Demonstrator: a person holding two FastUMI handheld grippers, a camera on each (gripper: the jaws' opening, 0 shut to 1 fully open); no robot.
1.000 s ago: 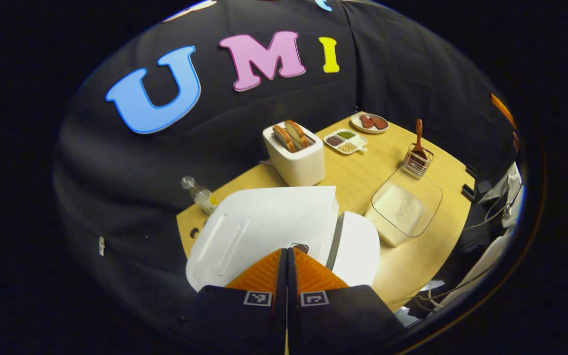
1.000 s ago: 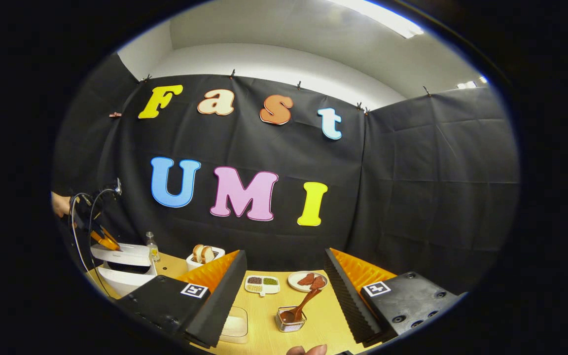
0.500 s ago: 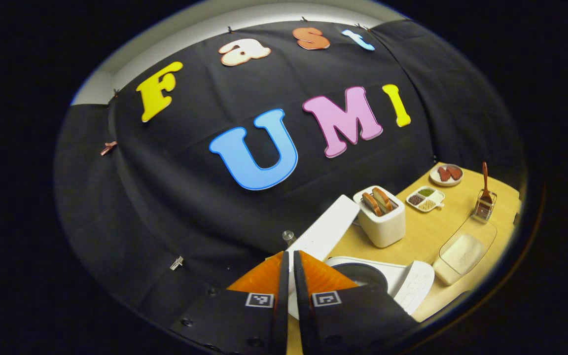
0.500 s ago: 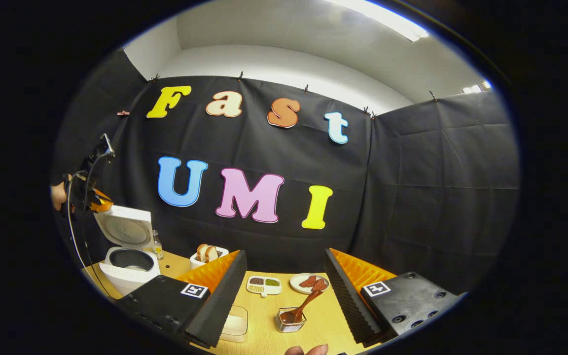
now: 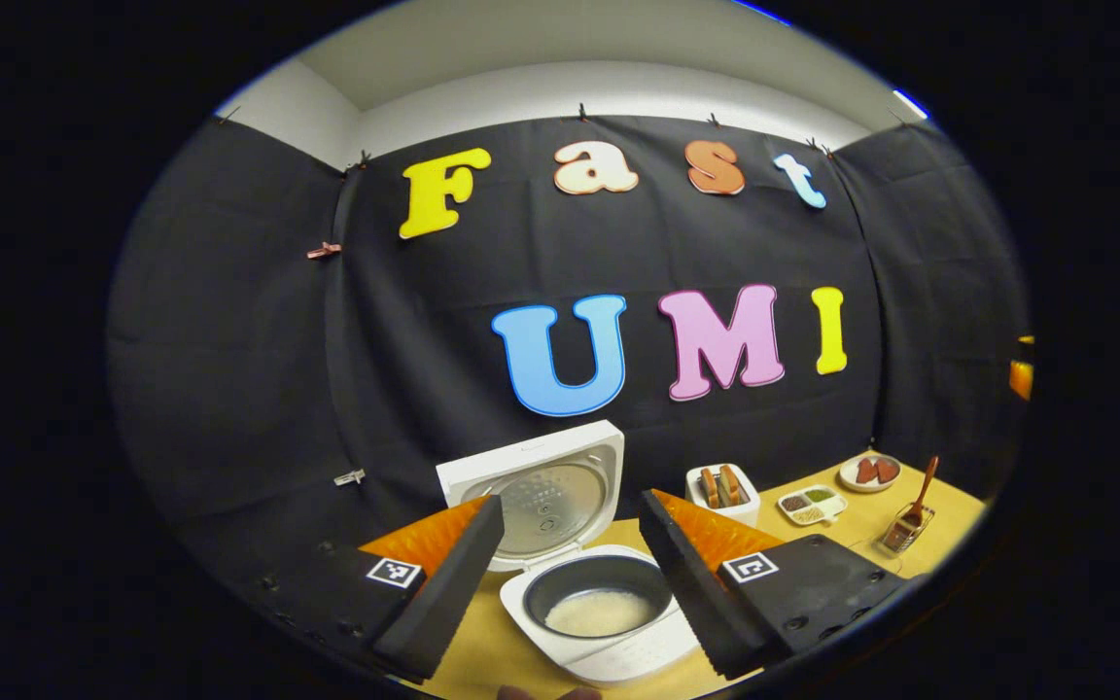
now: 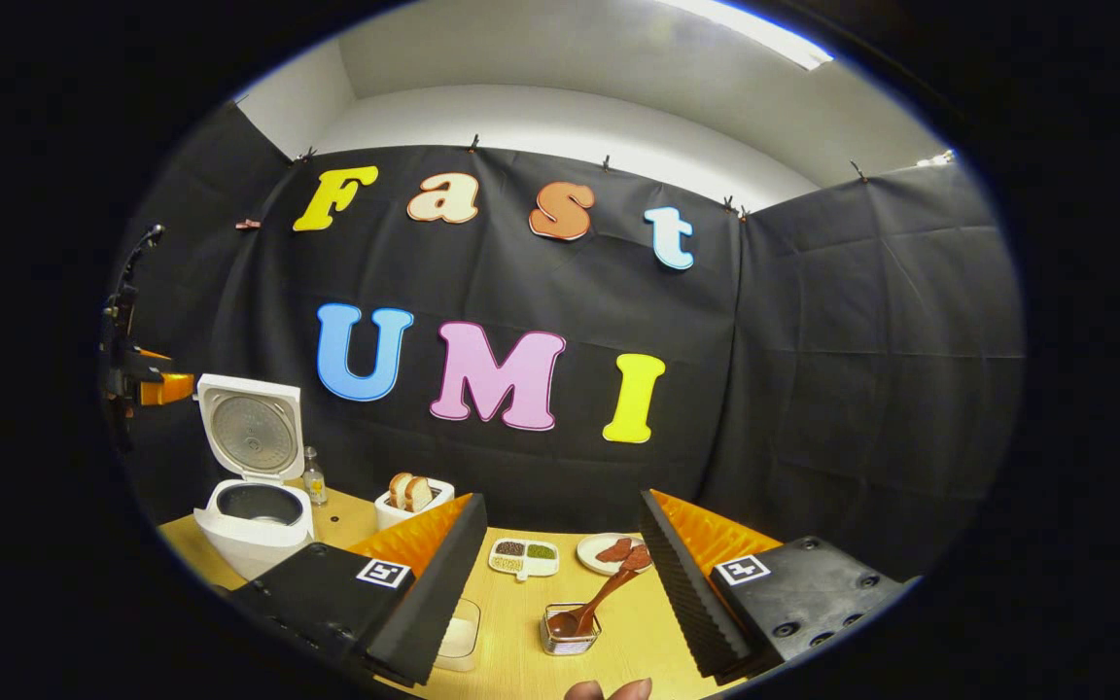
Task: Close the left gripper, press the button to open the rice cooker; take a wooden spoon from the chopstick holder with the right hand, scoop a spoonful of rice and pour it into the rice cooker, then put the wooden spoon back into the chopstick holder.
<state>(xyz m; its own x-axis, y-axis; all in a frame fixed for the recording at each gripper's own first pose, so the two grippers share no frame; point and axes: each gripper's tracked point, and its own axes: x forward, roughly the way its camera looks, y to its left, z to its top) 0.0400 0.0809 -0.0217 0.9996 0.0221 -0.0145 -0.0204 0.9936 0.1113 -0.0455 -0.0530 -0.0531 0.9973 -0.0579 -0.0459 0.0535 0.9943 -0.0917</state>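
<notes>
Standing on worktop (image 5: 842, 530), rice cooker (image 5: 591, 608) sat lid-up between left gripper (image 5: 570, 544) jaws, which were spread apart. Right gripper (image 6: 565, 544) jaws also apart, empty; wooden spoon (image 6: 594, 605) leaned in chopstick holder (image 6: 570, 630) between them, farther ahead, untouched.

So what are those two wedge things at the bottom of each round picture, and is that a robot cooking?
No robot: a person holds one set of tongs in each hand, and a camera rides on each. The wedges are the tongs' own fingers. The left tongs are open above the white rice cooker, whose lid stands up. The right tongs are open too, facing the brown wooden spoon leaning in a small wire chopstick holder. Nothing is held. On the light wooden table also sit a white toaster with bread, a divided white dish and a small plate.
</notes>
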